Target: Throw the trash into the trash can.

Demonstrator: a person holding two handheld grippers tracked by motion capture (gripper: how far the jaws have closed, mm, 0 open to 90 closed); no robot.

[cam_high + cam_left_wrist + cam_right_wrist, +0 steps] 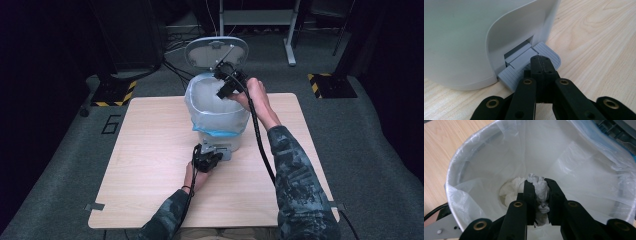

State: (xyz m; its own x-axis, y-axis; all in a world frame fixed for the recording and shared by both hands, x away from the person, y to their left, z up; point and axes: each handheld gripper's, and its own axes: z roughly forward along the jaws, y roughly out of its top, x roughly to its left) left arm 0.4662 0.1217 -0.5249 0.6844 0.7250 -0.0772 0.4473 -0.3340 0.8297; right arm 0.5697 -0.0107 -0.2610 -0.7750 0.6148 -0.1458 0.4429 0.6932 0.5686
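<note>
A white pedal bin [218, 134] stands mid-table with its lid [216, 51] swung up and a clear liner [486, 157] over its rim. My left gripper [540, 62] is shut, its tips pressing down on the grey pedal [546, 51] at the bin's foot [206, 159]. My right gripper [223, 86] hangs over the bin's mouth, shut on a crumpled white paper wad [539, 187]. Another crumpled paper [511, 188] lies at the bottom of the liner.
The light wooden table [150, 150] has bare room left and right of the bin. A dark carpeted floor surrounds it, with yellow-black striped bases [114, 93] at the back and a metal frame [290, 35] beyond.
</note>
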